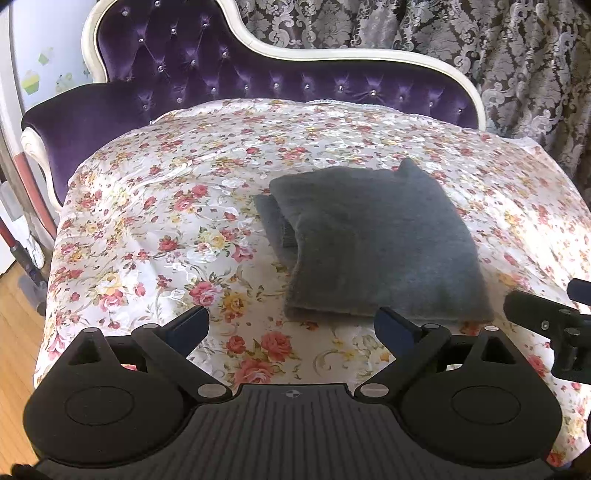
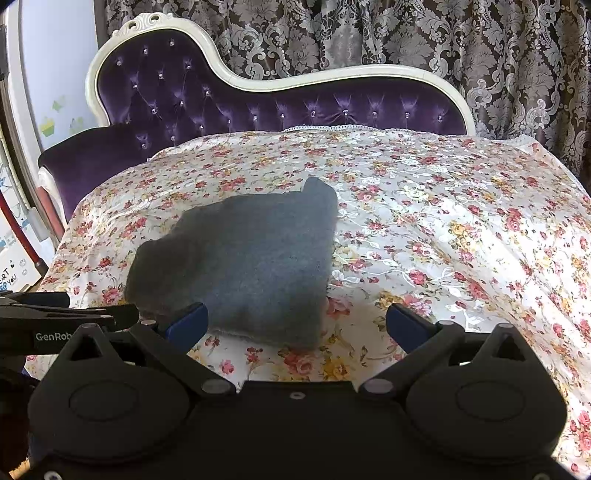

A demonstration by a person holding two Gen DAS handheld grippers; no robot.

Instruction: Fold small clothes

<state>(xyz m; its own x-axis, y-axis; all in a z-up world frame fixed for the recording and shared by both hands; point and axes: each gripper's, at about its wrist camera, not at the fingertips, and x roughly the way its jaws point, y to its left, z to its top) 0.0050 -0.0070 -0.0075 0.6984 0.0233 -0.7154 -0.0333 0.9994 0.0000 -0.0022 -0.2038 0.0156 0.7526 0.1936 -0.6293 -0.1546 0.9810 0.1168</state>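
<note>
A grey knitted garment [image 1: 373, 240] lies folded in a compact rectangle on the floral bedspread [image 1: 166, 206]. It also shows in the right wrist view [image 2: 243, 262], left of centre. My left gripper [image 1: 291, 325] is open and empty, just short of the garment's near edge. My right gripper [image 2: 295, 323] is open and empty, at the garment's near right corner. Part of the right gripper [image 1: 546, 321] shows at the right edge of the left wrist view. Part of the left gripper [image 2: 55, 317] shows at the left edge of the right wrist view.
The bedspread [image 2: 461, 229] covers a purple tufted chaise with a cream frame [image 1: 258, 48]. Patterned curtains [image 2: 406, 33] hang behind. Wooden floor [image 1: 14, 332] and a red-handled tool [image 2: 22, 236] are at the left.
</note>
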